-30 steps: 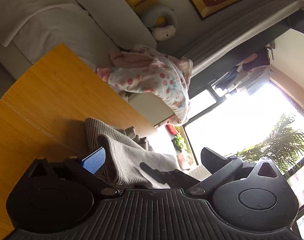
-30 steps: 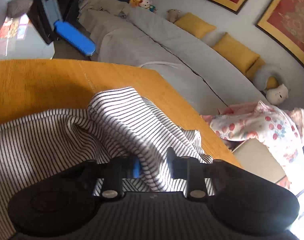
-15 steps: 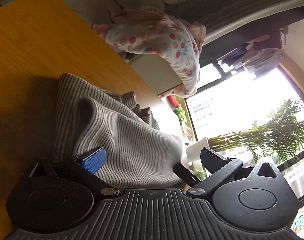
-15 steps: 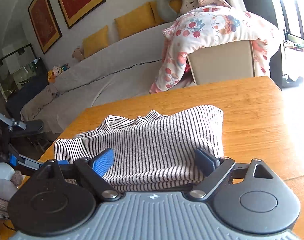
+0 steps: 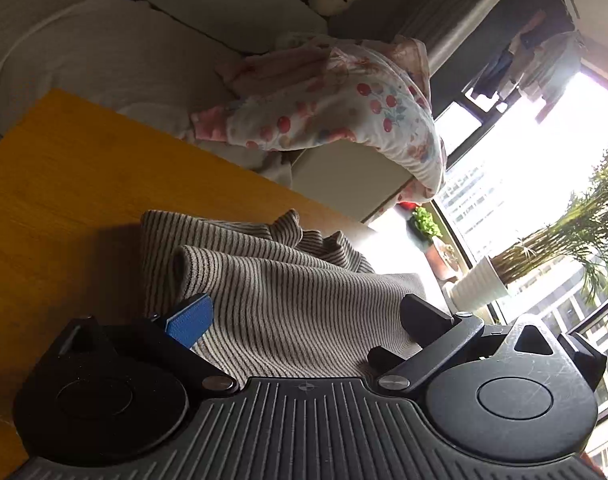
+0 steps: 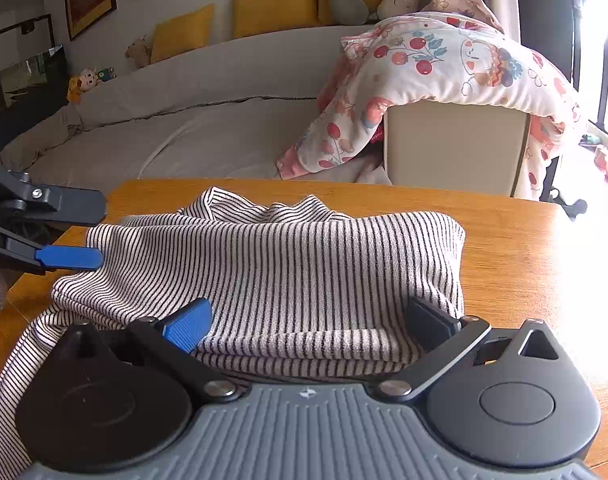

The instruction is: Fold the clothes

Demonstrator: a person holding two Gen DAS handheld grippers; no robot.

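Blown-out daylight floods from the window (image 5: 536, 168) (fisheye bends the edges), leaving the left view dim.

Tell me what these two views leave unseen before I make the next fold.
- Striped garment: near edge hidden under the right tongs body, right wrist view.
- Sleeve trailing lower left: cut off by the frame edge, right wrist view.
- Garment's far right end: washed out by window glare, left wrist view, beyond the left tongs.

Striped garment (image 6: 288, 264) lies mid-frame on the worktop (image 6: 512, 240); sofa (image 6: 208, 120) behind, blanket (image 6: 444, 68) upper right.
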